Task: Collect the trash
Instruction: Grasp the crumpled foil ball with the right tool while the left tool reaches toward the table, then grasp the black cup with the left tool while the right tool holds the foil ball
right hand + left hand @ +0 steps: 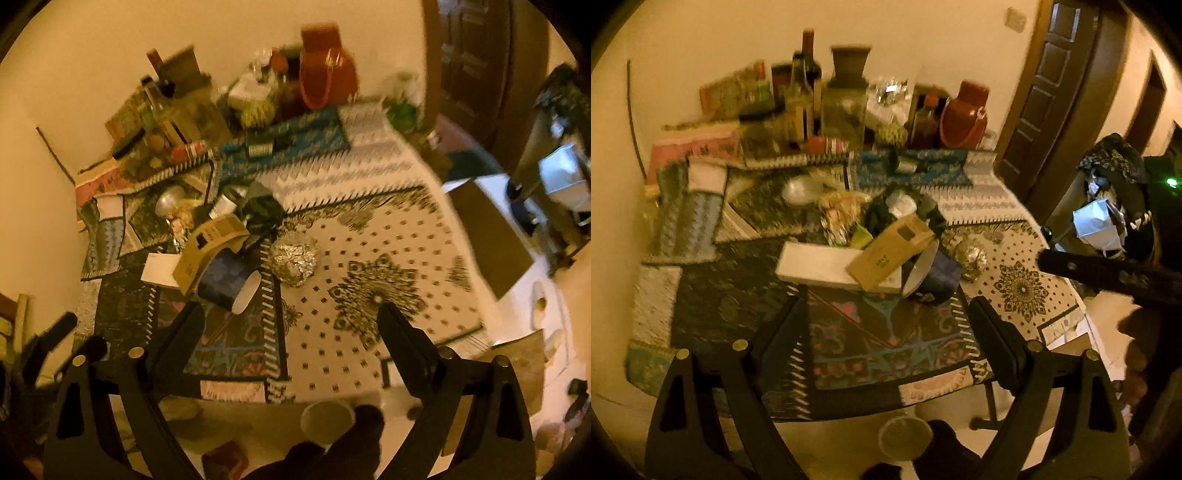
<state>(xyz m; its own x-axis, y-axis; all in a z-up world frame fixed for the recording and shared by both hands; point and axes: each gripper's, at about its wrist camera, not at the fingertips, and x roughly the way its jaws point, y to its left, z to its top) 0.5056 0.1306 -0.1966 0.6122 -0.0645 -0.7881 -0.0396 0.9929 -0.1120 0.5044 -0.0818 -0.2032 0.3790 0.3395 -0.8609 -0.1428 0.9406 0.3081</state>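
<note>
Left claw (886, 306): wide open, empty — above counter (1015, 258) lower centre.
Right claw (291, 310): wide open, empty.
Foil ball (293, 258): centre — beside tipped blue cup (225, 280).

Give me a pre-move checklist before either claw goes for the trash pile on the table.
1. Left claw open and empty: ok.
2. Right claw open and empty: ok.
3. Targets in view, foil ball, blue paper cup on its side, brown carton: ok.
4. Foil ball stands apart from the pile, with bare cloth around it: ok.
5. Carton lies over the cup and the white box, so lifting one may shift the others: not ok.
6. Where the trash goes, bin or bag: cannot tell.
</note>
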